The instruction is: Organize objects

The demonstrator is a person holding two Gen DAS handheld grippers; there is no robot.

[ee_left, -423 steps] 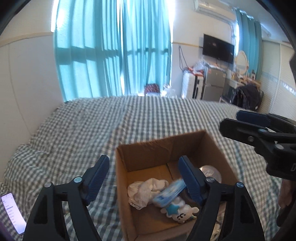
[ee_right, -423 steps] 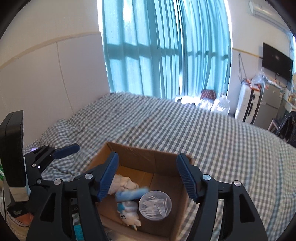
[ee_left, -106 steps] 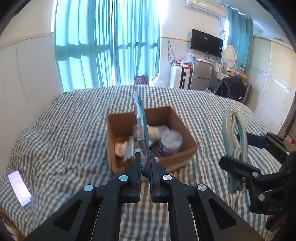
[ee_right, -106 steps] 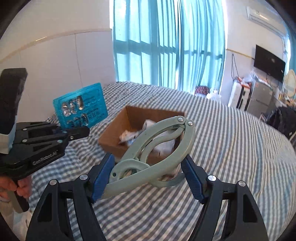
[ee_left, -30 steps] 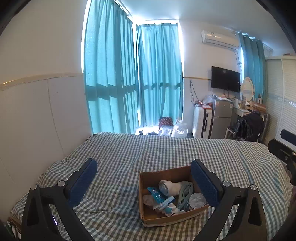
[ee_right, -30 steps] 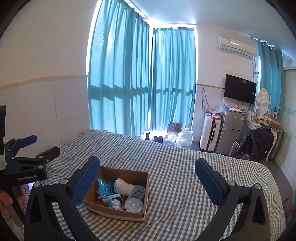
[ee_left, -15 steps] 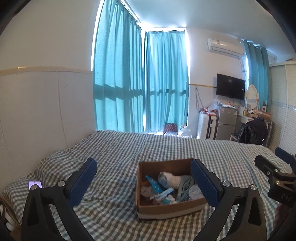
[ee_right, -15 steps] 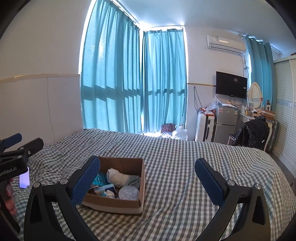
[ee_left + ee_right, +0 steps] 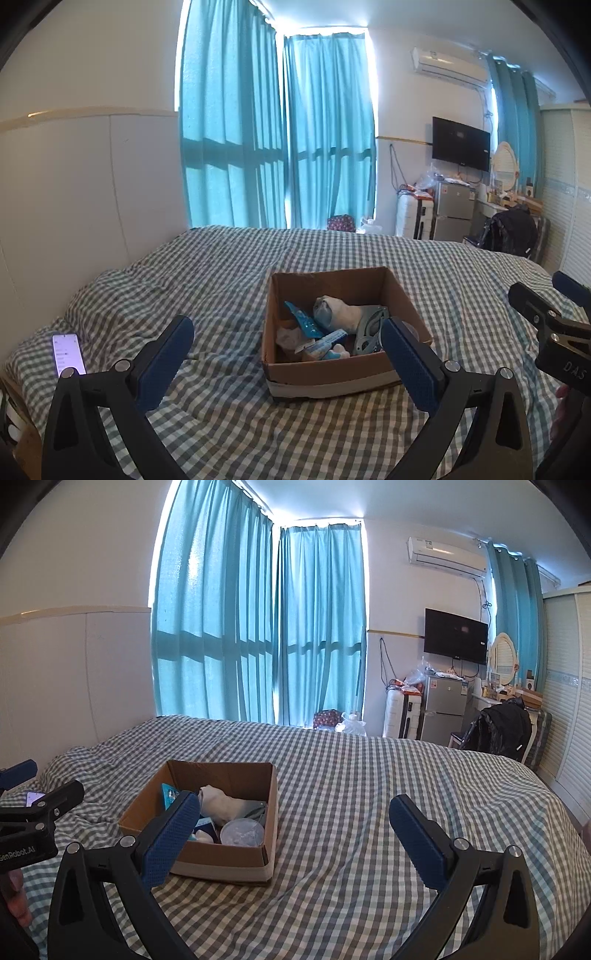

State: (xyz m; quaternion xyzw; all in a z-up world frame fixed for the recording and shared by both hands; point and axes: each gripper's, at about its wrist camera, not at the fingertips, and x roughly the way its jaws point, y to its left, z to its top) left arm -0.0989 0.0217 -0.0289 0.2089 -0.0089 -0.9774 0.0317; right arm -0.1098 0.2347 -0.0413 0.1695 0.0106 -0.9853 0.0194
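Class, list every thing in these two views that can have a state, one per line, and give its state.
left gripper: open, empty
right gripper: open, empty
cardboard box: open-topped, holding items
phone: screen lit, lying on the bed
curtains: drawn shut
television: screen dark

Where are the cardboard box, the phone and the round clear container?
cardboard box [image 9: 325,373], left wrist view, near front wall.
phone [image 9: 67,353], left wrist view, middle of its lit screen.
round clear container [image 9: 242,832], right wrist view, middle of its lid.
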